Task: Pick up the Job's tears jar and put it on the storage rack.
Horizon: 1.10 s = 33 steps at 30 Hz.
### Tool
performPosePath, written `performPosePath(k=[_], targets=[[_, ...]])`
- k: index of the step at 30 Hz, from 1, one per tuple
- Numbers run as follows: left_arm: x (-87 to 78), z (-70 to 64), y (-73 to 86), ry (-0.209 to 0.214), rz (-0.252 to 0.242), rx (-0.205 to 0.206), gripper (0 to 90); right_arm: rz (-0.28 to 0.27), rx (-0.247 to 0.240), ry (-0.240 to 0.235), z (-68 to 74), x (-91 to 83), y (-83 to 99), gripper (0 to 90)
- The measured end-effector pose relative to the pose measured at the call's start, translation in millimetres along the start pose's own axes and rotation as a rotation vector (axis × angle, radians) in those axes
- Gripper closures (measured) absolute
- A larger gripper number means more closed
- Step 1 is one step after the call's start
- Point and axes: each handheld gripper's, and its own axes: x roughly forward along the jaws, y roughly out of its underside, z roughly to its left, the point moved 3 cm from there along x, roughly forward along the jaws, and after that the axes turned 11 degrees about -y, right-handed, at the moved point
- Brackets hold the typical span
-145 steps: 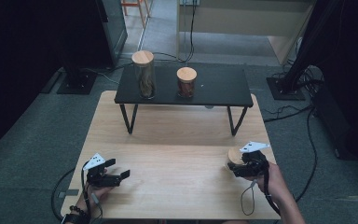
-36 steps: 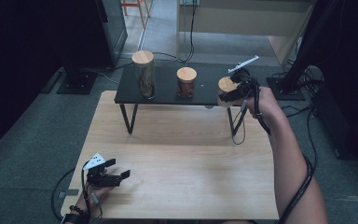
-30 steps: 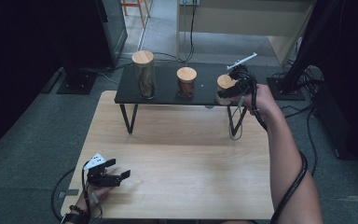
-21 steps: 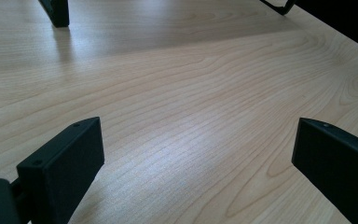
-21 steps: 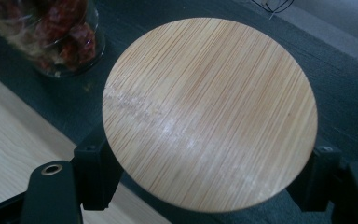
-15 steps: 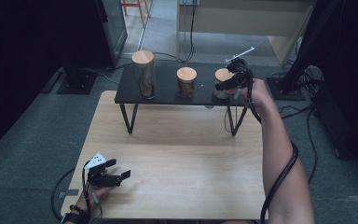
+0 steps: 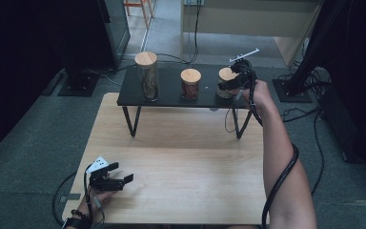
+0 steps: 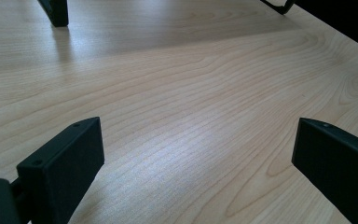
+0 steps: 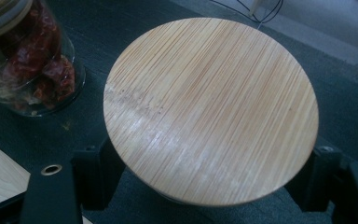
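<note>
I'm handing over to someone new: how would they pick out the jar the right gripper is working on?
Find the low black shelf at the far end of the wooden table. Three bamboo-lidded jars stand in a row on it. It is the rightmost jar, with the right gripper around it; the others are the tall jar and the middle jar of red pieces.

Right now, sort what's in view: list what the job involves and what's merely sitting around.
In the job:
right hand-held gripper, jaws either side of the short glass jar with a round bamboo lid
low black shelf under it

Sitting around:
tall bamboo-lidded jar
jar of dried red chillies
left hand-held gripper, open
</note>
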Motion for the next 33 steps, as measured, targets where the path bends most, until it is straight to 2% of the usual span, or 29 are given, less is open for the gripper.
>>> performPosePath(k=[2,5,7,18,23,33], targets=[[-0.1,-0.2,0.1,-0.001,-0.001,0.0,2.2,-0.004,0.005,-0.005,-1.1,-0.7,1.3,20.9],[-0.2,0.3,0.4,0.0,-0.003,-0.002,2.2,0.013,-0.006,-0.032,0.4,-2.7,-0.4,5.6],[-0.2,0.3,0.5,0.001,-0.003,-0.002,2.2,0.016,-0.01,-0.032,1.4,-3.5,-0.9,3.9],[-0.4,-0.2,0.7,-0.001,-0.005,0.001,2.2,0.01,-0.014,-0.01,2.8,-23.1,9.3,2.1],[-0.4,-0.5,0.6,-0.002,-0.004,0.003,2.2,0.027,-0.029,-0.013,6.9,-29.5,14.4,2.1],[-0.5,-1.0,0.8,-0.004,-0.005,0.006,2.2,0.101,-0.064,-0.013,15.3,-35.0,24.1,2.1]])
